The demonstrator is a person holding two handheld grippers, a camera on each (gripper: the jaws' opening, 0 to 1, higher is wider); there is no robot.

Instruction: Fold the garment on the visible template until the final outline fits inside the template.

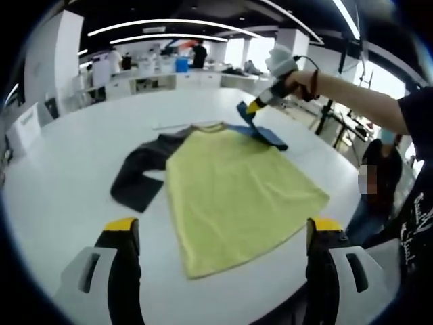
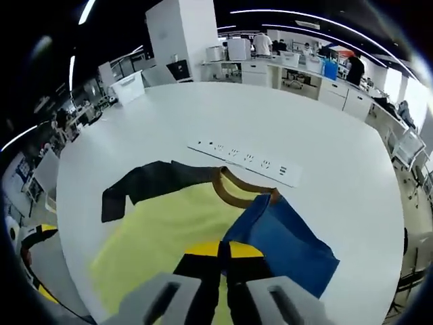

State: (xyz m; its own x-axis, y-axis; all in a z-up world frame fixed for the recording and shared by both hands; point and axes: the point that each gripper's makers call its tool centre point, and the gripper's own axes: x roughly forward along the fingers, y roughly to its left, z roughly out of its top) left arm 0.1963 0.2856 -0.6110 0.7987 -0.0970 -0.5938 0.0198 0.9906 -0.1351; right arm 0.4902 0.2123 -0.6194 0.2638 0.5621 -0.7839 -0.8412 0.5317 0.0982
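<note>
The right gripper (image 2: 224, 267) has its jaws pressed together on the blue sleeve (image 2: 284, 240) of the shirt (image 2: 166, 237), pinching the cloth near its edge. In the left gripper view that same gripper (image 1: 249, 112) hangs above the far side of the table (image 1: 74, 169), held by a hand (image 1: 298, 82), with the blue sleeve (image 1: 260, 132) lifted off the yellow body (image 1: 233, 193) and trailing down to it.

The left gripper (image 1: 223, 233) stands with its jaws wide apart and holds nothing; it hovers at the near edge of the table, just short of the shirt's hem.

The shirt lies flat on the white table, yellow body spread, brown collar (image 2: 240, 184) at the far end. Its dark sleeve (image 2: 145, 186) lies stretched out flat to one side. A white strip (image 2: 247, 161) with small marks lies just beyond the collar.
</note>
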